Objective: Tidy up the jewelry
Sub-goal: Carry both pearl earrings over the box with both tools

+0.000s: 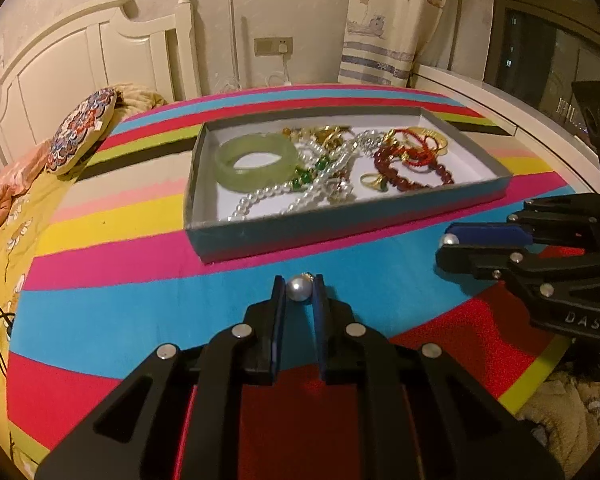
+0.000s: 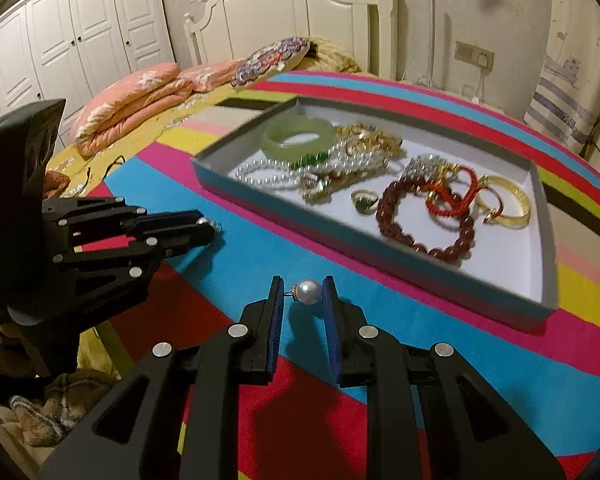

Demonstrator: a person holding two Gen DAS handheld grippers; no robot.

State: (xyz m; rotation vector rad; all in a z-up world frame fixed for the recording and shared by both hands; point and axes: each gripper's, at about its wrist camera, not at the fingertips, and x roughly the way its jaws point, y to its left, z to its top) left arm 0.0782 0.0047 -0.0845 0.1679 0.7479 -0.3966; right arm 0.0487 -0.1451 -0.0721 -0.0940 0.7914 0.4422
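My left gripper (image 1: 299, 286) is shut on a pearl earring (image 1: 299, 289), held just above the striped cloth; it also shows in the right wrist view (image 2: 204, 226). My right gripper (image 2: 303, 290) is shut on a second pearl earring (image 2: 309, 291) by its pearl and post; it shows in the left wrist view (image 1: 446, 246) with its pearl (image 1: 449, 239) at the tips. Both stand in front of a grey shallow box (image 1: 340, 232) holding a green jade bangle (image 1: 256, 156), pearl strands (image 1: 312, 188), a red bead bracelet (image 2: 424, 220), a gold bangle (image 2: 508, 204) and a ring (image 2: 365, 201).
The striped cloth (image 1: 140, 312) covers a round table. A bed with a yellow quilt (image 1: 4, 248), an embroidered round cushion (image 1: 82, 130) and pink folded bedding (image 2: 140, 96) lies to the left. A white headboard (image 1: 80, 52) and wall socket (image 1: 274, 46) are behind.
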